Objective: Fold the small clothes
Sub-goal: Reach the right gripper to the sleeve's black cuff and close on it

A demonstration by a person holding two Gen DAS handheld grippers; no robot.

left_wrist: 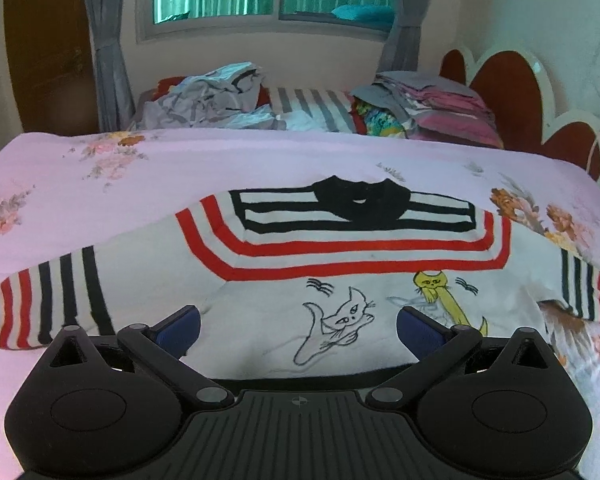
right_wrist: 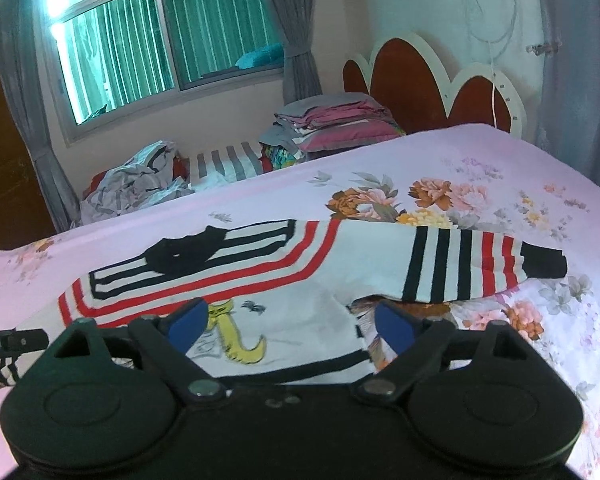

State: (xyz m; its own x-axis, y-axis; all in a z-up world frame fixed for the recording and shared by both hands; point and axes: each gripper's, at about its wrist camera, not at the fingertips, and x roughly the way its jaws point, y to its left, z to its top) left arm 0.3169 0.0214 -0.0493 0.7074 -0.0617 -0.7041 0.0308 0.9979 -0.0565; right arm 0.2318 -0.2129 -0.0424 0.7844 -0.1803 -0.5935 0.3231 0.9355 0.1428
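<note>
A small white sweater (left_wrist: 260, 320) with red and black stripes, a black collar and cat drawings lies spread flat, front up, on the pink floral bedspread (left_wrist: 180, 168). Both sleeves are stretched out to the sides. My left gripper (left_wrist: 298, 330) is open and empty, hovering over the sweater's lower hem in the middle. In the right wrist view the sweater (right_wrist: 308, 304) lies the same way, and my right gripper (right_wrist: 288, 326) is open and empty above its lower right corner, below the right sleeve (right_wrist: 460, 264).
A crumpled pile of grey clothes (left_wrist: 208, 96) and a stack of folded pink and grey laundry (left_wrist: 432, 108) lie at the far side of the bed. A red scalloped headboard (left_wrist: 508, 92) stands to the right. The left gripper's body (right_wrist: 12, 342) shows at the right wrist view's left edge.
</note>
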